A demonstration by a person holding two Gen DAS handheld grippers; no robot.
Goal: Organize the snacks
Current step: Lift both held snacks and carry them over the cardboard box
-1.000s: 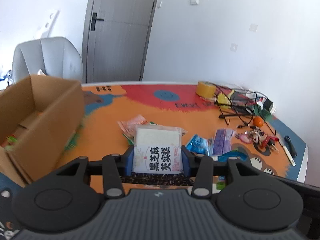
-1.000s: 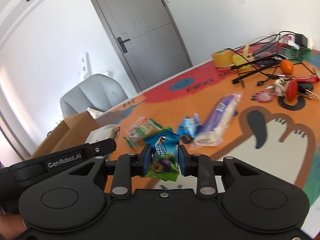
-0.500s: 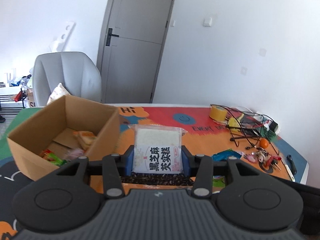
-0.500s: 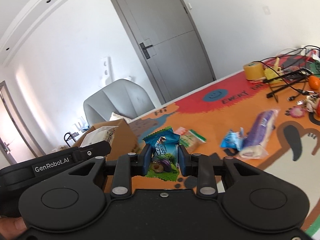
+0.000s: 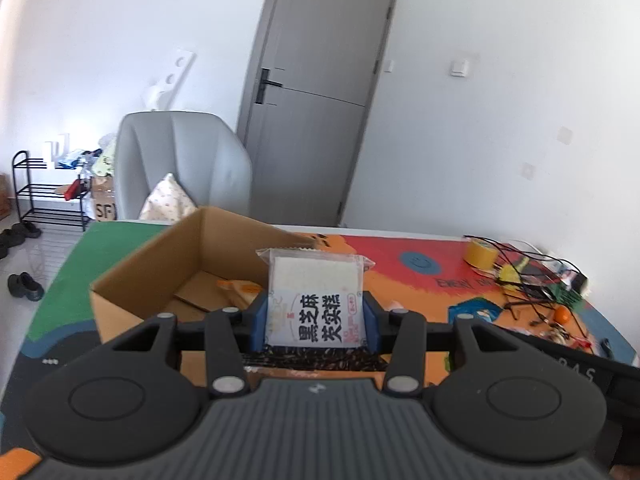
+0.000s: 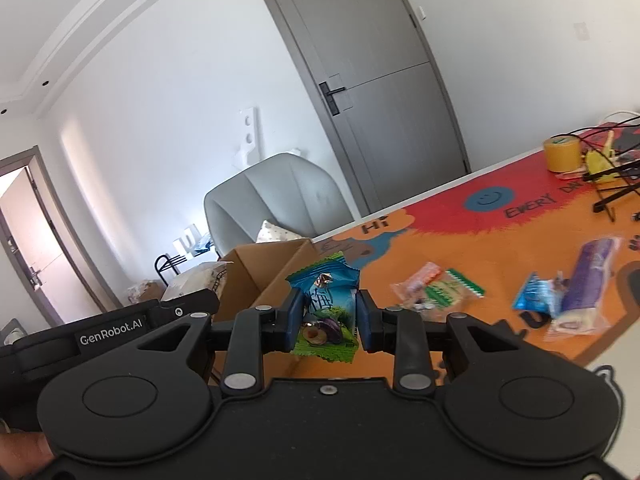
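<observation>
Colourful mat-covered table point(image 6: 500, 236), cardboard box point(image 5: 160, 280), tape roll point(image 6: 562, 154), loose snack packets point(image 6: 438, 290), cables, perhaps keys.

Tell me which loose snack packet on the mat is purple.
The long purple packet at the right of the right wrist view. The small blue packet touches its left side; the green-and-white packet and pink packet lie further left.

box point(image 5: 168, 276): matt cardboard | snack packet point(image 6: 326, 308): glossy plastic | tongs point(image 6: 328, 318): matt plastic

Grey door point(image 5: 316, 104), armchair point(image 5: 180, 168), tape roll point(image 5: 482, 253)
</observation>
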